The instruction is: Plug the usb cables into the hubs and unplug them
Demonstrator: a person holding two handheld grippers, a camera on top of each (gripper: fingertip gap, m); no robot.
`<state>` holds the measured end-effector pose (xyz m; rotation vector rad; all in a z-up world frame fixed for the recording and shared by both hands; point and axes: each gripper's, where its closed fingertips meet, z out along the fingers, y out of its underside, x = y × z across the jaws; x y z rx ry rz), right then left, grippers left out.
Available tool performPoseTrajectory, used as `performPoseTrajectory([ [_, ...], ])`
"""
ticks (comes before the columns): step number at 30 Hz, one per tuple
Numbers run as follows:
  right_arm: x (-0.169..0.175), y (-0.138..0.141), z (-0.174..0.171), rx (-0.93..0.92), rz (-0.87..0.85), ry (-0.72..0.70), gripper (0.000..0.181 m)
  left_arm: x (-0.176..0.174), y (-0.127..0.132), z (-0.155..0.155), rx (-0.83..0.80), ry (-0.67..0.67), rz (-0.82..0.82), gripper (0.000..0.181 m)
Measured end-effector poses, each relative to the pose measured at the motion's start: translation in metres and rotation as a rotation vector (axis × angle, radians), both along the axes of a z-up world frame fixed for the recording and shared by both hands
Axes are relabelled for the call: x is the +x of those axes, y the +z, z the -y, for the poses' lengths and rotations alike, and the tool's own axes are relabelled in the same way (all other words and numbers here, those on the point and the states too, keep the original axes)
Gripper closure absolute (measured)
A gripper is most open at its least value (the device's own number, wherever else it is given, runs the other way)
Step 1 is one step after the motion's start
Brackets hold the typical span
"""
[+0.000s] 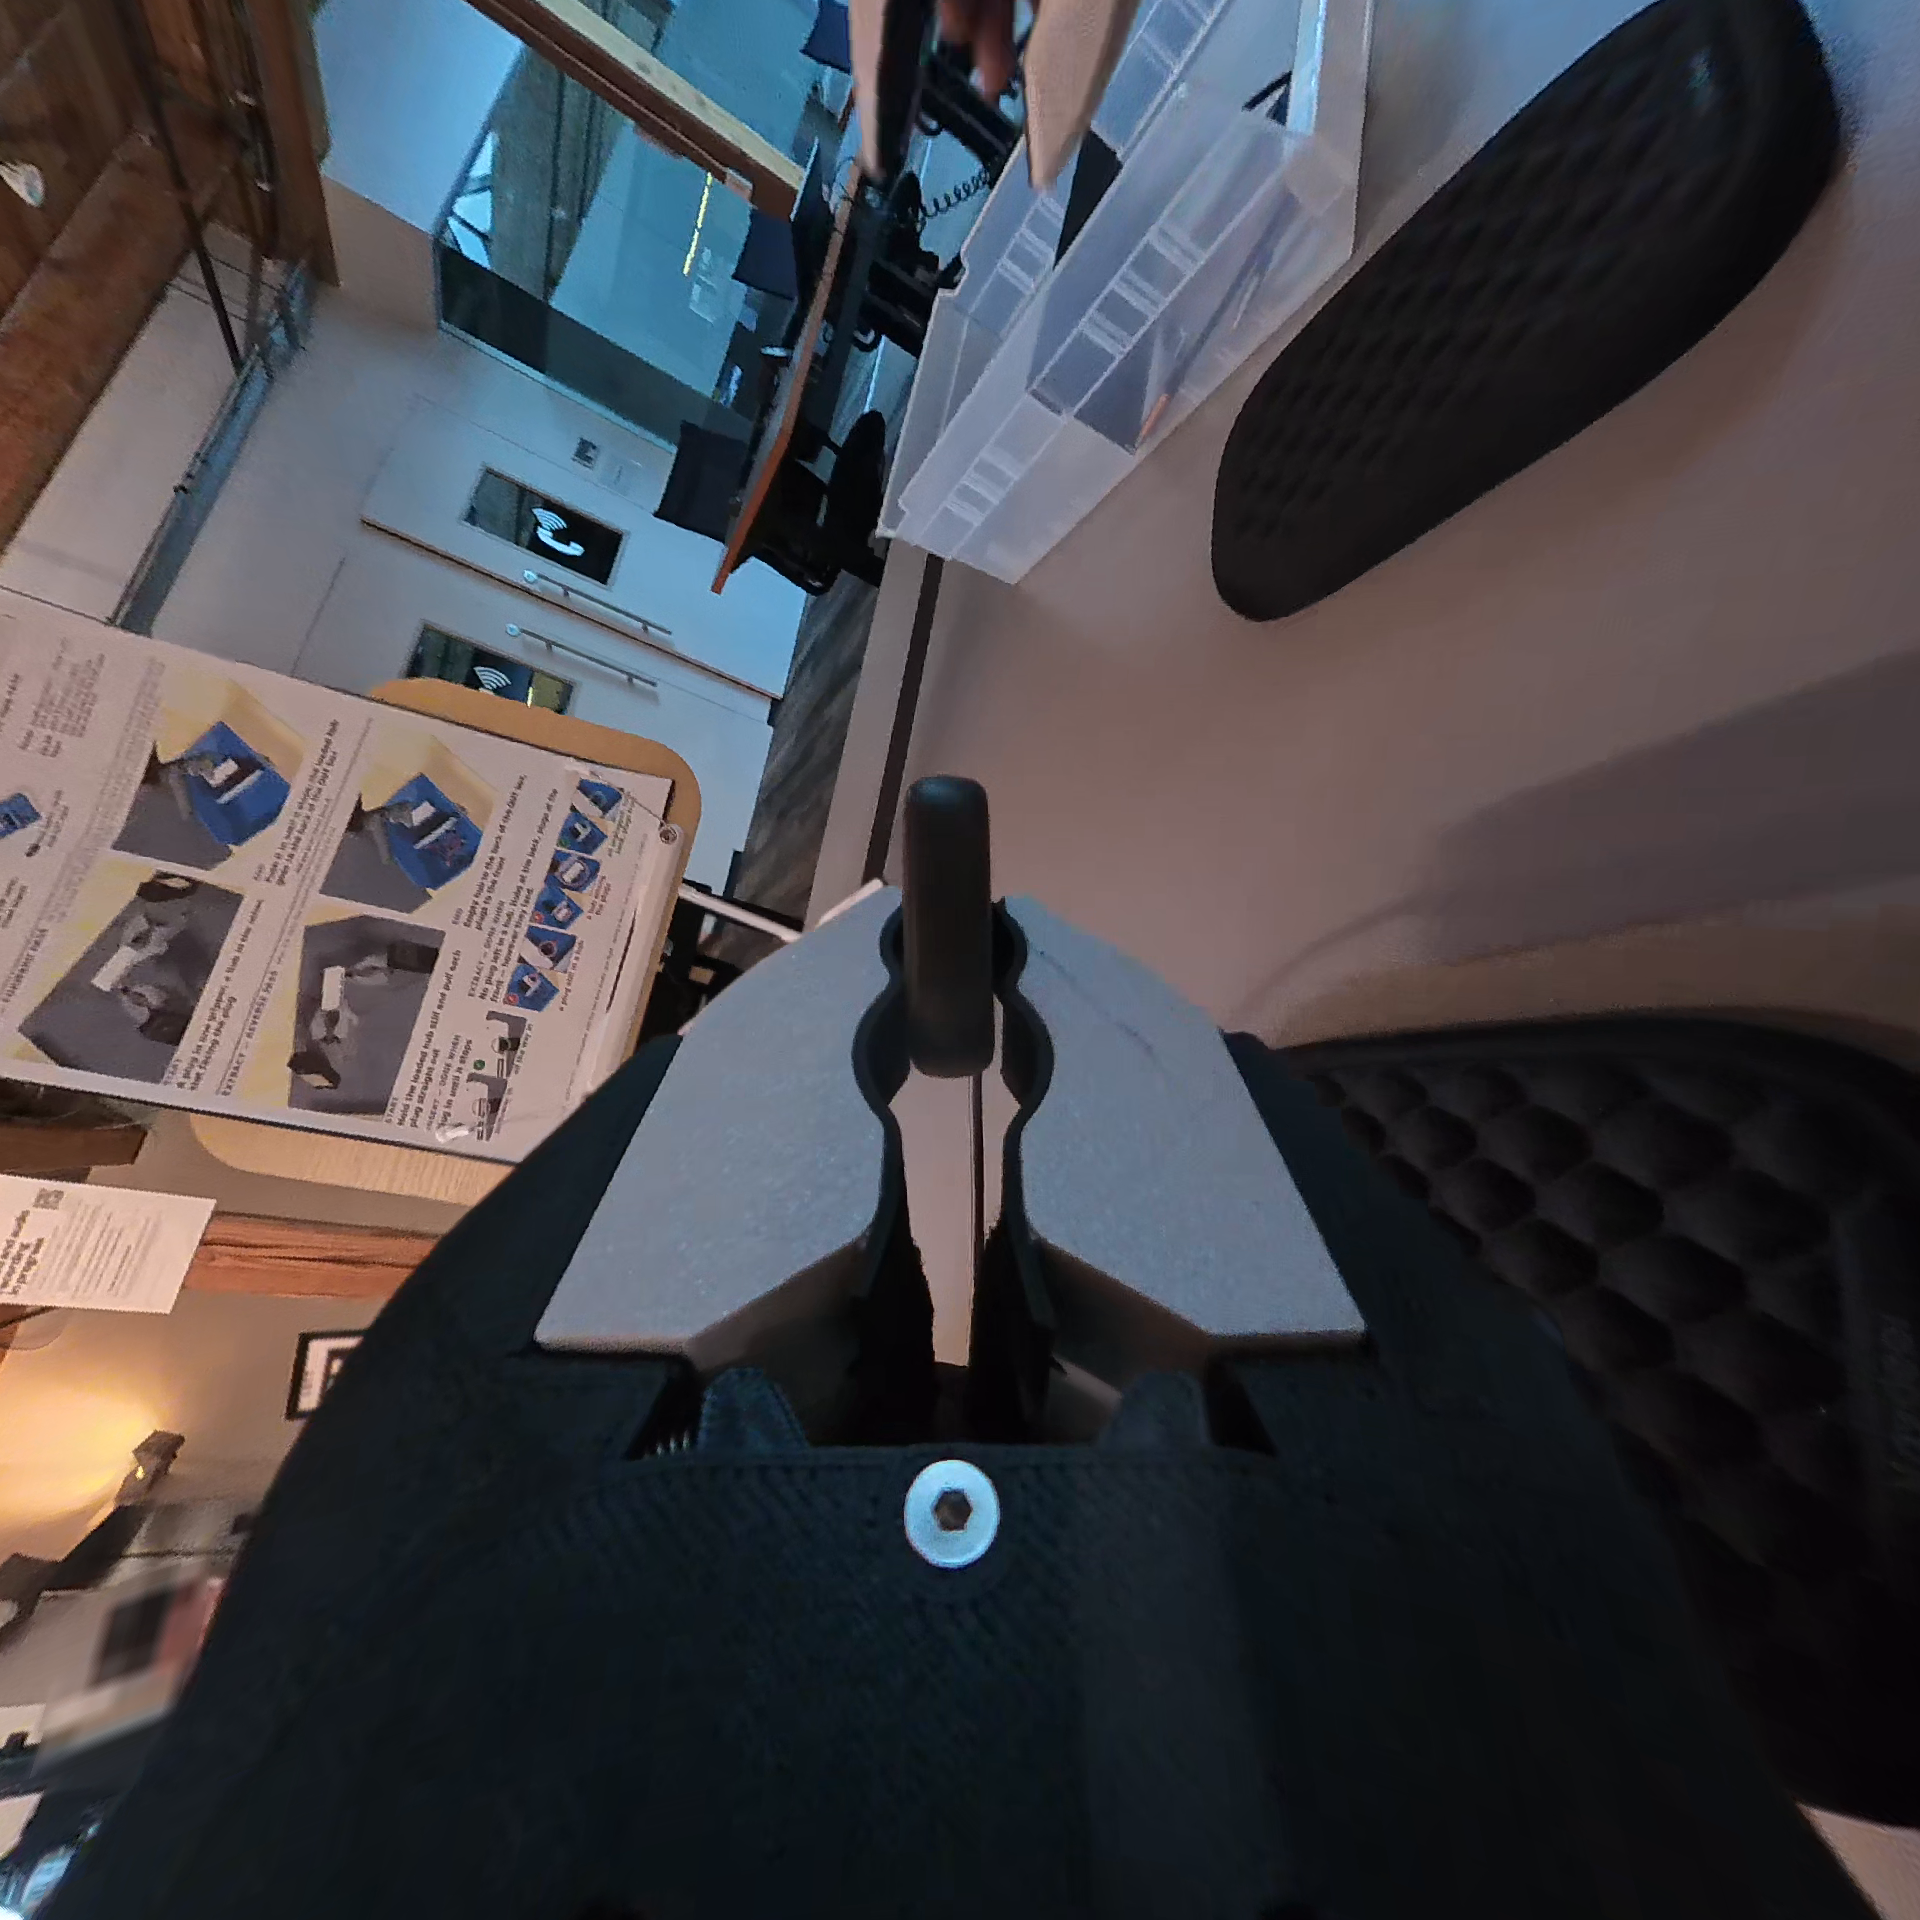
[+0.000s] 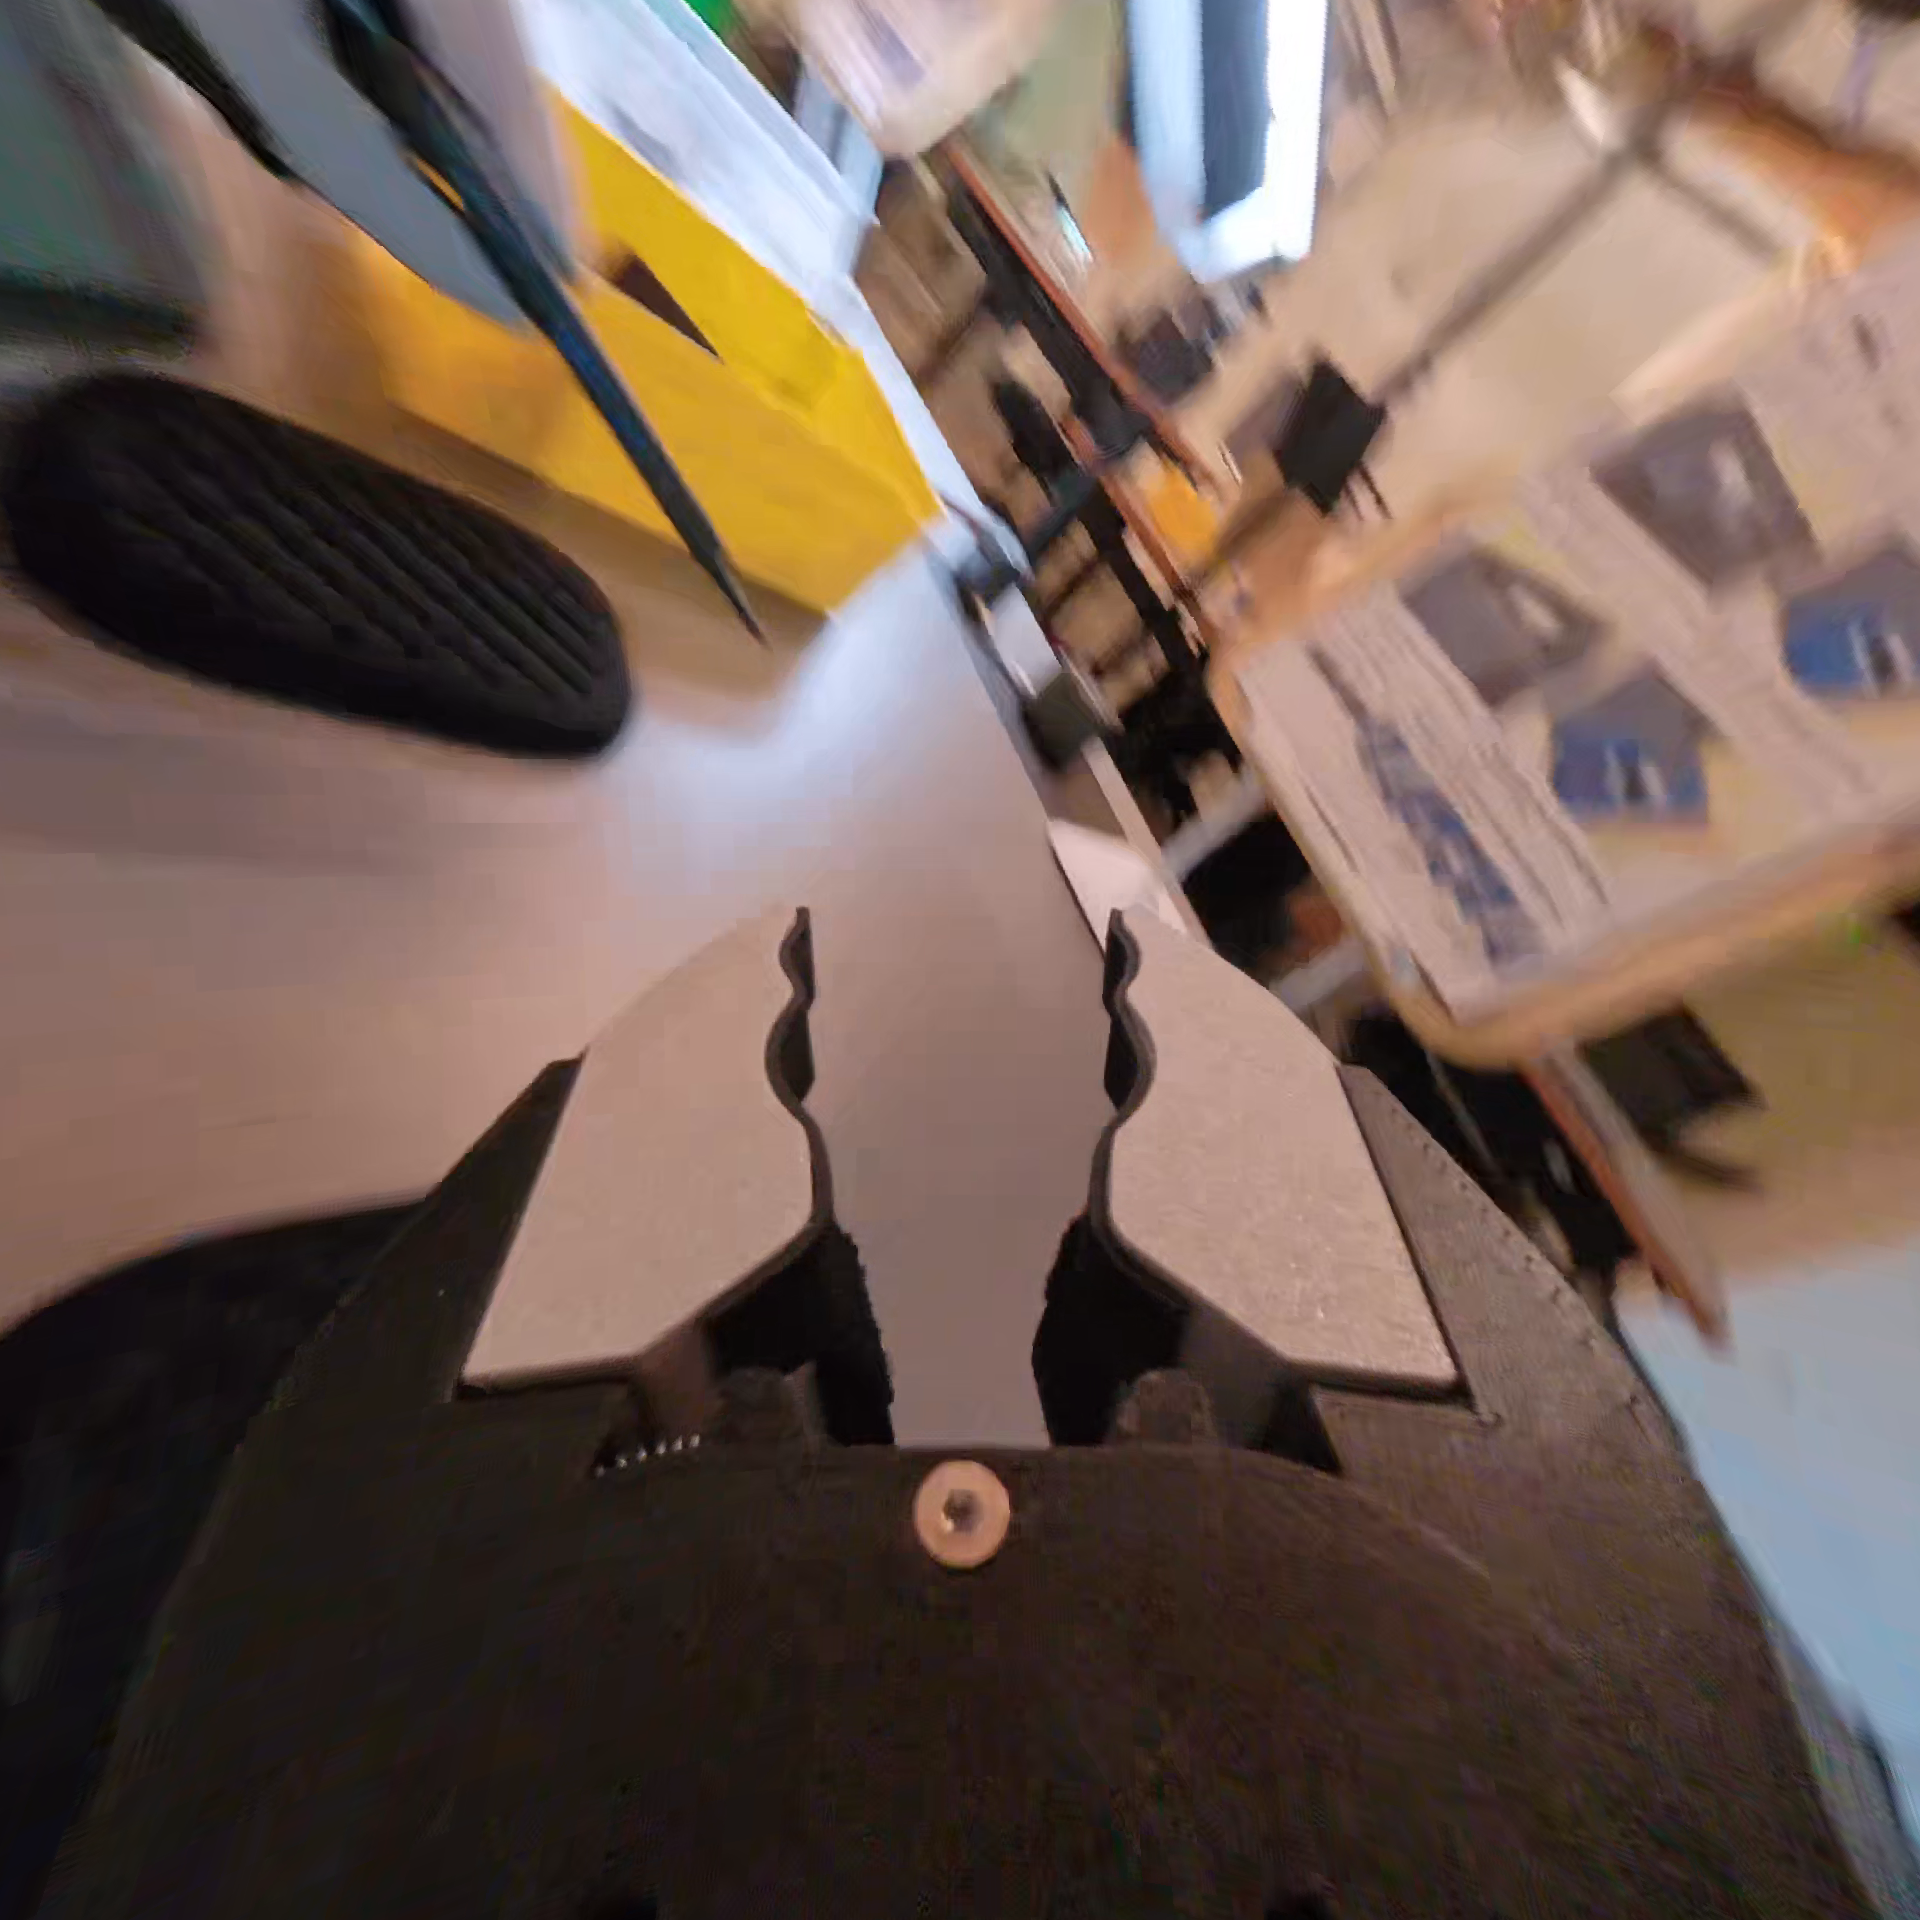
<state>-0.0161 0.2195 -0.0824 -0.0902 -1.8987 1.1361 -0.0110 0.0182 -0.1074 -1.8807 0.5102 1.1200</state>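
My left gripper [image 1: 945,920] is shut on a slim black USB piece [image 1: 943,831] with a rounded end that sticks out past the fingertips. I cannot tell whether it is a hub or a plug. A thin dark cable [image 1: 978,1195] runs back from it between the fingers. My right gripper [image 2: 956,935] is open and empty above the pale table [image 2: 364,935]; this view is motion-blurred. At the top left of the right wrist view, grey fingers [image 2: 343,135] of the other gripper show with a black cable [image 2: 582,343] hanging below them.
A clear plastic organizer [image 1: 1122,312] and two black textured mats [image 1: 1507,332] [image 1: 1662,1299] lie on the table. A yellow box [image 2: 727,416] and a black mat [image 2: 312,582] show in the right wrist view. An instruction poster [image 1: 312,883] stands beyond the table edge. The grippers' ends are close to 20 cm from one another.
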Motion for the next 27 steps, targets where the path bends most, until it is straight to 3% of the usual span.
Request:
performPoseTrajectory([
  [3, 0.014, 0.0, 0.076, 0.049, -0.125, 0.233, 0.126, 0.009, 0.001, -0.008, 0.008, -0.05, 0.0, 0.169],
  [6, 0.011, -0.01, 0.126, 0.152, -0.292, 0.299, 0.129, 0.02, 0.002, -0.017, 0.015, -0.107, 0.002, 0.169],
  [11, 0.02, -0.023, 0.173, 0.173, -0.373, 0.411, 0.139, 0.035, 0.005, -0.027, 0.043, -0.191, 0.014, 0.169],
  [13, 0.022, -0.028, 0.18, 0.183, -0.374, 0.421, 0.151, 0.04, 0.007, -0.031, 0.06, -0.224, 0.024, 0.169],
  [14, 0.02, -0.031, 0.18, 0.207, -0.39, 0.399, 0.162, 0.042, 0.007, -0.032, 0.07, -0.239, 0.027, 0.169],
  [17, 0.016, -0.025, 0.173, 0.238, -0.439, 0.321, 0.169, 0.042, 0.011, -0.035, 0.105, -0.243, 0.015, 0.166],
  [20, 0.008, -0.001, 0.149, 0.268, -0.53, 0.177, 0.17, 0.041, 0.03, -0.036, 0.251, -0.255, -0.01, 0.152],
  [23, -0.003, 0.036, 0.103, 0.248, -0.582, 0.016, 0.17, 0.039, 0.056, -0.027, 0.44, -0.264, 0.006, 0.134],
  [27, -0.016, 0.088, 0.017, 0.063, -0.562, -0.17, 0.169, 0.029, 0.082, -0.008, 0.656, -0.26, 0.089, 0.119],
])
